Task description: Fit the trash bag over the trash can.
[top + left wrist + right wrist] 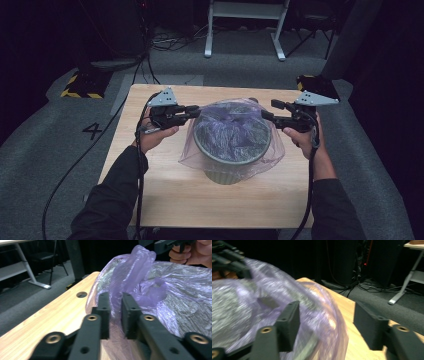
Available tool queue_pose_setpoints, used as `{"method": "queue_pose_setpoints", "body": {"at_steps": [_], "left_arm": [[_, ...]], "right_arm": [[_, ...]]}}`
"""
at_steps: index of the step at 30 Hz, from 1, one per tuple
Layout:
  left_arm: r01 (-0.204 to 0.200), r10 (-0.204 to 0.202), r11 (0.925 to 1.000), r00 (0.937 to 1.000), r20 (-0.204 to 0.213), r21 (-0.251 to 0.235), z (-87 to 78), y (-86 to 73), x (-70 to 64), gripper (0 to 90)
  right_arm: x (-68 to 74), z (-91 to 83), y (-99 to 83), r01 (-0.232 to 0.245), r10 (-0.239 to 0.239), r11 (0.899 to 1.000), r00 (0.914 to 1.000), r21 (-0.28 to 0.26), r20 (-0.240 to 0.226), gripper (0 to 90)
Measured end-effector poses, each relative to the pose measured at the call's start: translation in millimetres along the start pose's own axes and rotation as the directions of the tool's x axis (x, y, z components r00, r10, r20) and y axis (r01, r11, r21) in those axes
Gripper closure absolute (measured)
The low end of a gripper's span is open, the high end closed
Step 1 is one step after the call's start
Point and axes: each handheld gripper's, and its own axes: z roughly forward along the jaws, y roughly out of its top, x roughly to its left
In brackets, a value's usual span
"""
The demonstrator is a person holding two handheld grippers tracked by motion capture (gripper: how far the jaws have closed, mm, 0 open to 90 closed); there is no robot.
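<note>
A grey-green bin (227, 174) stands in the middle of the wooden table (150, 192), with a thin purple plastic bag (232, 125) draped in and over it. My left gripper (196, 111) is at the bin's left rim. Seen along its own jaws, the left gripper (115, 302) is shut on a fold of the bag (150, 290). My right gripper (269, 109) hovers at the right rim. In its own view the right gripper (325, 310) stands wide open, with the bag's edge (262, 290) bulging between the jaws and not pinched.
The table's edge has a round hole (81, 294) near the left gripper. Beyond the table, a white table frame (245, 30), loose cables and a yellow-black striped base (82, 87) stand on the grey floor. Bare wood lies in front of the bin.
</note>
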Motion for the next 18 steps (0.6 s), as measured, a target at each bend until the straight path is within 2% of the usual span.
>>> {"method": "queue_pose_setpoints", "body": {"at_steps": [3, 5, 6, 7, 10, 11, 12, 13, 14, 18], "left_arm": [[-0.019, 0.02, 0.9995, 0.9995, -0.023, 0.024, 3.2, 0.2, -0.6, 86.6], [-0.019, 0.02, 0.9994, 0.9993, -0.031, 0.029, 4.9, 0.3, -0.4, 89.1], [-0.015, 0.016, 0.9994, 0.9996, -0.024, 0.033, 6.1, 0.4, 0.5, 89.5], [-0.014, 0.015, 0.9993, 0.9993, -0.034, 0.035, 6.8, 0.5, 1.5, 89.6], [0.004, -0.002, 0.9994, 0.9991, -0.043, 0.034, 8.7, -0.5, 5.9, 89.8], [0.004, -0.002, 0.9993, 0.9989, -0.046, 0.036, 9.3, -0.9, 6.8, 89.8], [0.005, -0.003, 0.9991, 0.9985, -0.055, 0.043, 10.5, -1.6, 8.0, 89.8], [0.007, -0.004, 0.9989, 0.9983, -0.059, 0.046, 11.3, -2.1, 9.1, 89.8], [0.008, -0.005, 0.9988, 0.9978, -0.066, 0.048, 12.3, -2.6, 9.7, 89.8], [0.027, -0.022, 0.9986, 0.9956, -0.091, 0.046, 15.5, -5.9, 16.4, 89.9]], "right_arm": [[0.2, -3.0, -2.4, 0.006, -0.006, 1.0, 0.9994, 0.012, -0.034, 32.5], [-0.8, -2.4, -3.8, 0.017, -0.016, 0.999, 0.9995, 0.036, -0.026, 34.8], [-1.7, -1.7, -4.1, 0.019, -0.018, 0.999, 0.9997, 0.043, -0.016, 38.3], [-3.6, -0.2, -4.4, 0.021, -0.022, 0.998, 0.9997, 0.051, 0.005, 44.2], [-7.7, 3.8, -4.3, 0.016, -0.018, 0.998, 0.9992, 0.058, 0.036, 70.4], [-8.6, 5.2, -4.2, 0.015, -0.016, 0.998, 0.9995, 0.055, 0.026, 75.8], [-8.9, 6.4, -4.1, 0.02, -0.021, 0.998, 0.9995, 0.059, 0.023, 80.0], [-9.0, 9.5, -3.8, 0.039, -0.043, 0.997, 0.998, 0.073, 0.046, 85.8], [-9.0, 12.0, -3.5, 0.041, -0.046, 0.996, 0.997, 0.081, 0.062, 89.8], [-9.4, 21.8, -3.2, 0.047, -0.056, 0.994, 0.9943, 0.097, 0.091, 90.0]]}}
